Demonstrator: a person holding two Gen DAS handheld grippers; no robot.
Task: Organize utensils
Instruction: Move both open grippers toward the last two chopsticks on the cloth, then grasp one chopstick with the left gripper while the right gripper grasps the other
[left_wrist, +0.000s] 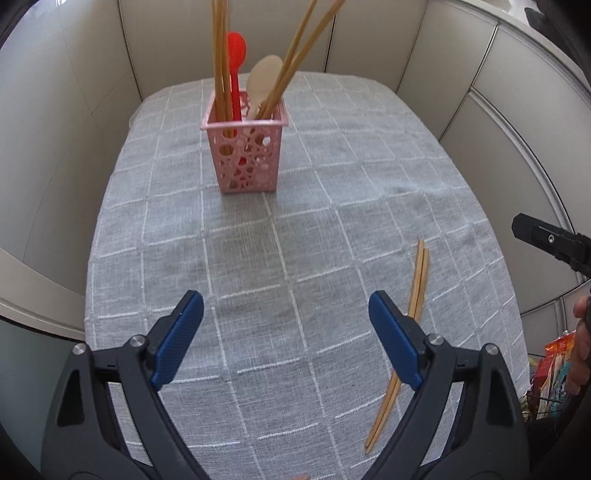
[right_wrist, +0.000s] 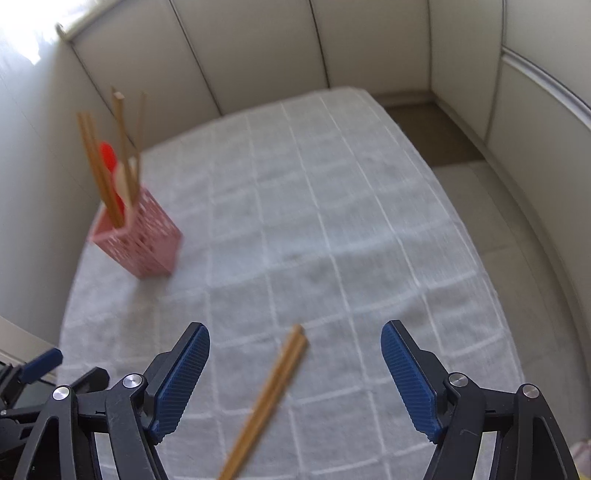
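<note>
**Chopsticks lying loose, both tools gaping above the bench**

Cloth of grey with a white grid is covering the bench (left_wrist: 295, 229), and you are looking down on it from both wrists. Going from the left in the left wrist view, the left gripper (left_wrist: 286, 314) is hanging over bare cloth with its jaws standing wide apart and nothing between them. Beyond it, toward the far left part of the bench, the pink holder (left_wrist: 245, 147) is standing upright, and it is carrying several chopsticks, a red spoon (left_wrist: 236, 48) and a cream spoon (left_wrist: 264, 77), all leaning out of its open top. Moving rightward, a pair of loose chopsticks (left_wrist: 406, 332) is lying flat on the cloth, side by side, running from near the front edge toward the middle; the right-hand finger of your left tool is partly hiding them, though I cannot tell whether it is touching them. At the far right edge, part of your other tool and your hand (left_wrist: 580, 350) are showing.

In the right wrist view, which is blurring somewhat, the holder is sitting at the far left. The right gripper (right_wrist: 295, 345) is hovering with its jaws spread wide, and the loose chopsticks are lying on the cloth in the gap between the two blue pads (right_wrist: 410, 376), touching neither.
</note>
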